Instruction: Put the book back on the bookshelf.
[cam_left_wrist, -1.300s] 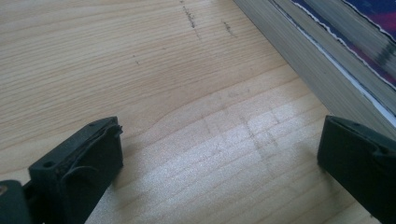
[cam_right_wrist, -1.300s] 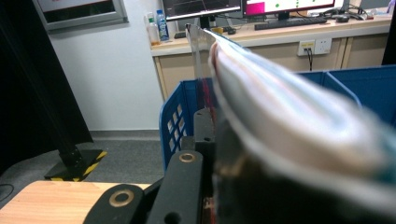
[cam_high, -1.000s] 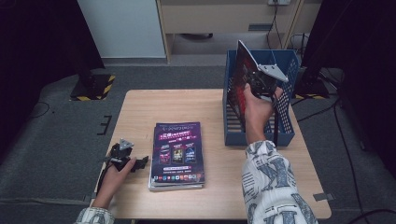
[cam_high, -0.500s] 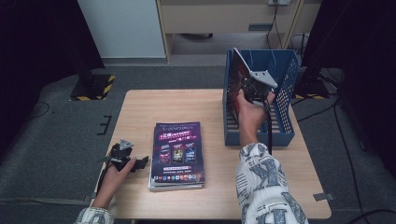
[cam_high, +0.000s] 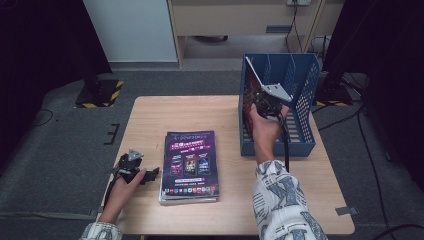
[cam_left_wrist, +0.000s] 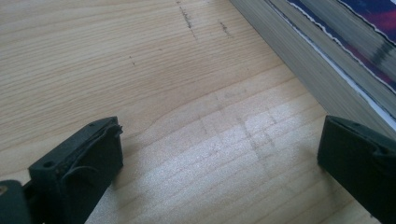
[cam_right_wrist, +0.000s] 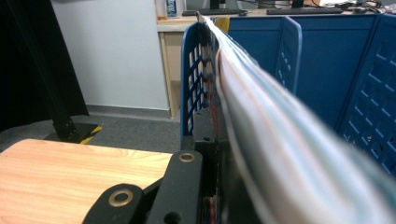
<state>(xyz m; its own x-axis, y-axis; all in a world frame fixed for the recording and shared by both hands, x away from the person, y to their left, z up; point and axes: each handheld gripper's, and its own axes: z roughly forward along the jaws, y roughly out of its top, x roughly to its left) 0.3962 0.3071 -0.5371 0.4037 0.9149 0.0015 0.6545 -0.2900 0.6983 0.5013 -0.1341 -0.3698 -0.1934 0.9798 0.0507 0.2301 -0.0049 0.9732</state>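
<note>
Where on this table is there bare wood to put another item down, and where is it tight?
Bare table lies beyond the stack of magazines, between it and the blue rack, and along the near right edge. It is crowded left of the stack, where the left gripper rests.

An office or lab workroom set up for recording: a small wooden table (cam_high: 150, 120) stands on grey carpet (cam_high: 60, 165), ringed by dark curtains (cam_high: 40, 45) and black stands whose bases carry yellow-and-black hazard tape (cam_high: 116, 94). Behind it sits a pale wooden desk (cam_high: 240, 20) with cables (cam_high: 294, 25) hanging from a wall socket; the right gripper view shows a keyboard (cam_right_wrist: 219, 11) on that desk top. A blue plastic file rack (cam_high: 300, 100) and a stack of magazines (cam_high: 190, 165) on the table add to the office look. More cables (cam_high: 365, 150) trail across the floor.
</note>
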